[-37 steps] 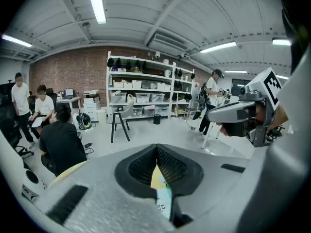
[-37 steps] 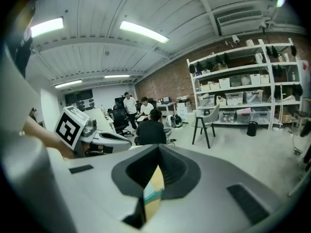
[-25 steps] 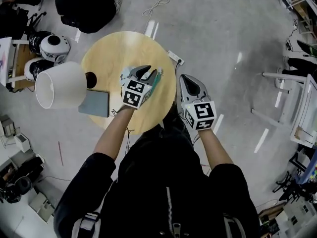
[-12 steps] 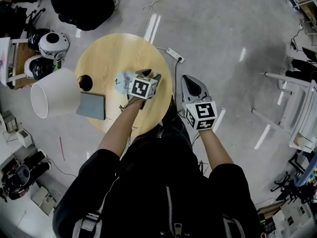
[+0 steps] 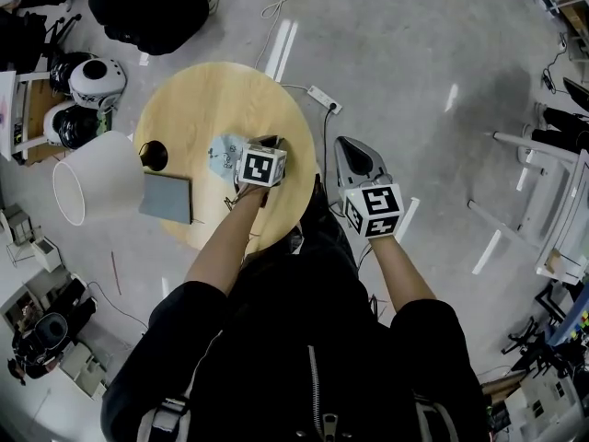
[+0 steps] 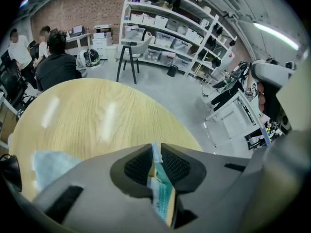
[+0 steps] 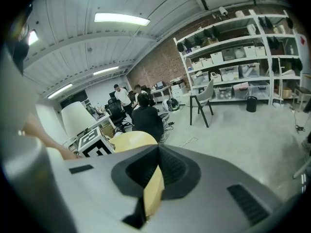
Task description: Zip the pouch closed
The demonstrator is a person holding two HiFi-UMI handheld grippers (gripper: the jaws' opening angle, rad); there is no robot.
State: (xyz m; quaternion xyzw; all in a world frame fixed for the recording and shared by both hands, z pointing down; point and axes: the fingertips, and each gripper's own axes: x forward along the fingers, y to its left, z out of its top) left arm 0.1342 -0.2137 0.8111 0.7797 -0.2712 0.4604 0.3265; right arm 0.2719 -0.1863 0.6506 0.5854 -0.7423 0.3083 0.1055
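Observation:
A light blue pouch [image 5: 224, 156] lies on the round wooden table [image 5: 193, 99]. My left gripper [image 5: 265, 147] points steeply down at the pouch's right end. In the left gripper view its jaws [image 6: 155, 152] are closing, and the pads pinch the pouch's teal zipper edge [image 6: 163, 198]. The rest of the pouch [image 6: 51, 161] spreads out to the left on the wood. My right gripper [image 5: 351, 147] hovers off the table's right edge, over the floor. Its jaws [image 7: 158, 150] are shut with nothing in them.
A lamp with a white shade [image 5: 95, 179] leans over the table's left edge, its dark base [image 5: 153, 155] on the wood. A grey notebook [image 5: 167, 199] lies beside it. A power strip [image 5: 324, 100] and cable are on the floor behind. Helmets [image 5: 95, 78] sit at the far left.
My left gripper sank to the table. The pouch, which hung by its jaws, now lies flat with only its right edge pinched. The right gripper moved slightly towards the table.

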